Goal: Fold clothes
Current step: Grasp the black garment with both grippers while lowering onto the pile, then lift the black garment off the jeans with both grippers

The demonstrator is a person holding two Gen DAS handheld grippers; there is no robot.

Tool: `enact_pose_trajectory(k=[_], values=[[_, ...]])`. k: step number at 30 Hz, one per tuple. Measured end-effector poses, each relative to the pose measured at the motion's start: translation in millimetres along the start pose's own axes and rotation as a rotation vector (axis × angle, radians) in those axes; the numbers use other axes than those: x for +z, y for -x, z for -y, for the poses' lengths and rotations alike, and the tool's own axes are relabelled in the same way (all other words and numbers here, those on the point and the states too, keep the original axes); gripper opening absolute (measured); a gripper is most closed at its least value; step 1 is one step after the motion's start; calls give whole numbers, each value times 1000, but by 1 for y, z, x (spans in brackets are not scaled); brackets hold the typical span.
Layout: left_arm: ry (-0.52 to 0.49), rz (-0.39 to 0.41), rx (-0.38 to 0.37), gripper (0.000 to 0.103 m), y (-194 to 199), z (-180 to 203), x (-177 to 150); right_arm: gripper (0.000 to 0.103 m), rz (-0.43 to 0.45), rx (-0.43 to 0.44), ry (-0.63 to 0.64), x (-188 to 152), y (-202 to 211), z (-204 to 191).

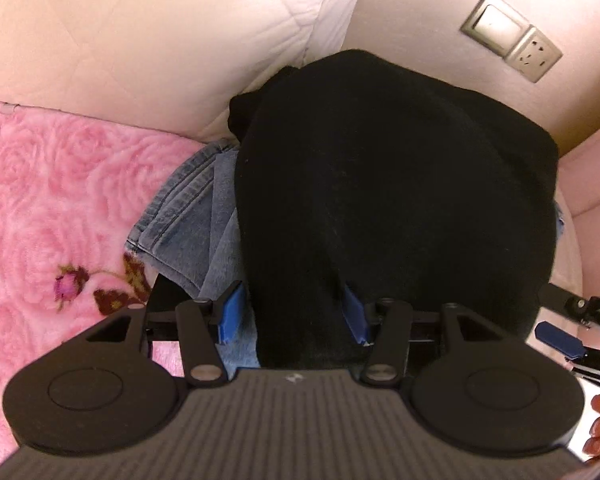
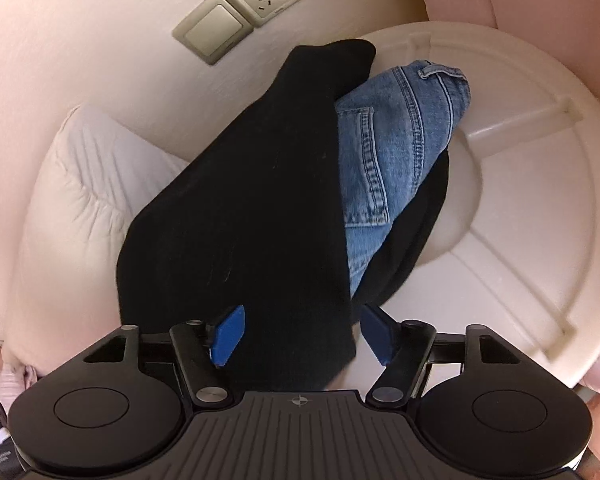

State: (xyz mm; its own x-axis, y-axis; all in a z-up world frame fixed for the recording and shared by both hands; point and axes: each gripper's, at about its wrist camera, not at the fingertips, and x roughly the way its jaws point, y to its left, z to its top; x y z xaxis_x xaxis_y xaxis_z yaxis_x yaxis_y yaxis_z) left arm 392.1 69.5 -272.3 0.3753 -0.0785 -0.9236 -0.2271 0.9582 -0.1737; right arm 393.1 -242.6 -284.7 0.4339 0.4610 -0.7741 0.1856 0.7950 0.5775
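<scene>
A folded black garment (image 1: 380, 180) (image 2: 236, 200) lies draped over folded blue jeans (image 1: 184, 216) (image 2: 400, 132). More black cloth (image 2: 416, 220) shows under the jeans. The stack rests on a round white plastic surface (image 2: 520, 200). My left gripper (image 1: 294, 316) is open; the garment's near end lies between its blue pads (image 1: 232, 312), and denim shows in the gap beside the left pad. My right gripper (image 2: 302, 334) is open too, straddling the same near edge, its right pad (image 2: 376, 332) clear of the cloth. One blue pad of the right gripper (image 1: 558, 338) shows at the left view's right edge.
A pink rose-patterned blanket (image 1: 40, 200) lies to the left. A white quilted pillow (image 1: 140, 40) (image 2: 72, 184) sits behind the stack against a cream wall with a switch and socket (image 1: 508, 36) (image 2: 236, 16). Fingers of a hand (image 1: 598, 424) show at the lower right.
</scene>
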Motion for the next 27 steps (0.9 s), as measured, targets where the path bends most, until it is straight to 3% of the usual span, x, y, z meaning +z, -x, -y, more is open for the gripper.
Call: enact_pose_trajectory(k=[7,10,13,17,24,27], values=[[38,-11,-37,49,-15,0,6,69,-23,2,-20,14,-28,8],[43,1,-64,37,-15,0,9,68,-11,16,-6,15,-29,5],[28,27,-91,27,-10,-2,10,52,15,2,63,14,-24,-6],[46,71,-152,18,-2,-9,9,40,29,-7,119,11,-18,-11],[48,37,-127,25,-21,-6,15,41,0,33,51,17,-29,2],[0,80,-122,10,-8,2,18,32,-5,13,101,21,-29,-6]])
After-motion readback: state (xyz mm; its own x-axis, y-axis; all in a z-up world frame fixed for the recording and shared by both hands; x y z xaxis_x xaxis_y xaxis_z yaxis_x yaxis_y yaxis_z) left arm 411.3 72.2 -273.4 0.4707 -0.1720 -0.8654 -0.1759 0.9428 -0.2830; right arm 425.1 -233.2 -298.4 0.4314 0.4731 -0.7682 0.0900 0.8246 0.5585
